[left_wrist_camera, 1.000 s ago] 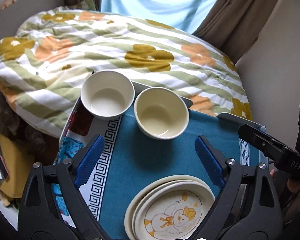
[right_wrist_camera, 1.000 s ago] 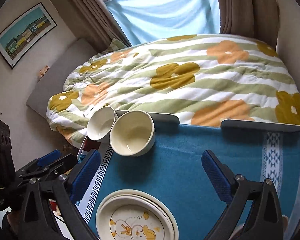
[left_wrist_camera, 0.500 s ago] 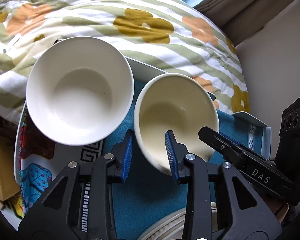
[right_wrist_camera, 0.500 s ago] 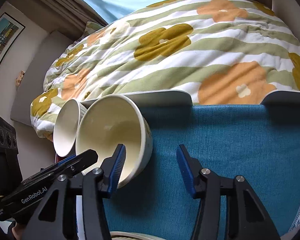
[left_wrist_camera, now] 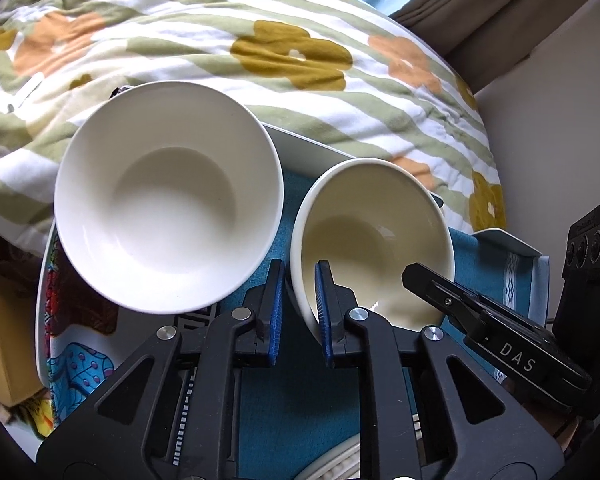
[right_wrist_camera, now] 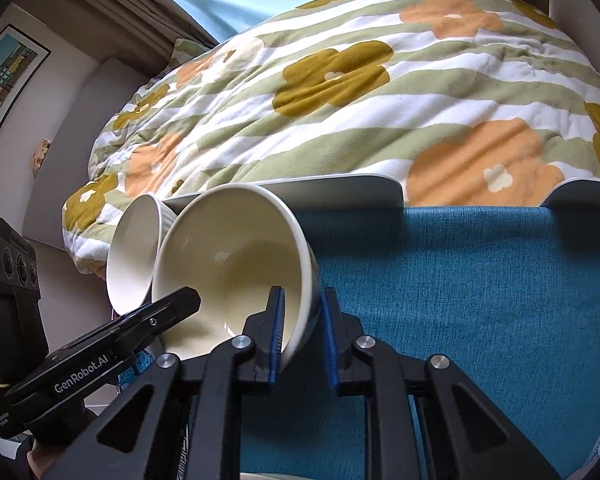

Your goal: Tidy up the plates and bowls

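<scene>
Both claws have closed in since a second ago: the left claw (left_wrist_camera: 300, 312) now pinches the cream bowl (left_wrist_camera: 374, 240) by its near-left rim and the right claw (right_wrist_camera: 302, 330) its opposite rim, at frame centre. A white bowl (left_wrist_camera: 168, 208) sits just left, on the blue-clothed worktop (right_wrist_camera: 460, 280).

Both wrist views close, angled down toward bed, sharing cream bowl (left_wrist_camera: 374, 236) (right_wrist_camera: 236, 264) from opposite sides
</scene>
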### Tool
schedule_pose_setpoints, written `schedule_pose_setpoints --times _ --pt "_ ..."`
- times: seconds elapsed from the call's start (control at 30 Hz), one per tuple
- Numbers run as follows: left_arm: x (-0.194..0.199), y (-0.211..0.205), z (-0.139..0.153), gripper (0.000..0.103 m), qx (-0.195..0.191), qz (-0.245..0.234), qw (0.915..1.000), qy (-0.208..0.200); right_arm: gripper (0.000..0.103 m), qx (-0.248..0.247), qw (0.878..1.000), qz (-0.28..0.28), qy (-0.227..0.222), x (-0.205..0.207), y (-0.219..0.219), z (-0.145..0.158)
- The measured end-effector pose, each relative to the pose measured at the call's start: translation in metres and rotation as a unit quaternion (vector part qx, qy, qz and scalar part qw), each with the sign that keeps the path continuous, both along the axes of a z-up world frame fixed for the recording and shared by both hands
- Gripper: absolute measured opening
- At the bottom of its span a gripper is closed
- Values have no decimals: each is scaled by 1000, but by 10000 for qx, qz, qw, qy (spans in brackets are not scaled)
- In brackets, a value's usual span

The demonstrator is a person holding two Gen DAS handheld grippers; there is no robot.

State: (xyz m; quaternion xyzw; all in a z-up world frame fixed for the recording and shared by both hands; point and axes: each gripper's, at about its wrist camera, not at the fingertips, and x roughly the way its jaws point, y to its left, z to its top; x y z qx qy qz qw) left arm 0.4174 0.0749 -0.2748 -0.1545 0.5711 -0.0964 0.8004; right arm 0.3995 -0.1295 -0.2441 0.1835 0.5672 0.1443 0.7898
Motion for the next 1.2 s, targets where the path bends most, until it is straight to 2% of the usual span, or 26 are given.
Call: schedule_pose_setpoints --times 0.17,0.37,0.57,0.77,0.97,1.2 --pt "-9 -9 18 13 122 -151 9996 -216 17 -9 9997 -45 -228 -9 -7 17" --pt "-39 -35 60 13 139 -280 9977 -605 17 -62 9977 -112 -664 -37 -32 60" --pt "-88 -82 103 13 124 -423 9946 -935 17 -73 9948 -254 -983 -84 -76 101" --pt "-151 -141 130 13 102 -574 9920 -1120 17 -78 9920 -443 -1177 -146 -132 127" --pt "-212 -204 137 13 71 -730 9907 -1142 17 -180 9925 -566 -1069 -201 -192 130" --pt "-246 -264 113 13 -32 -1067 9915 -742 16 -396 9927 -771 -834 -244 -246 112"
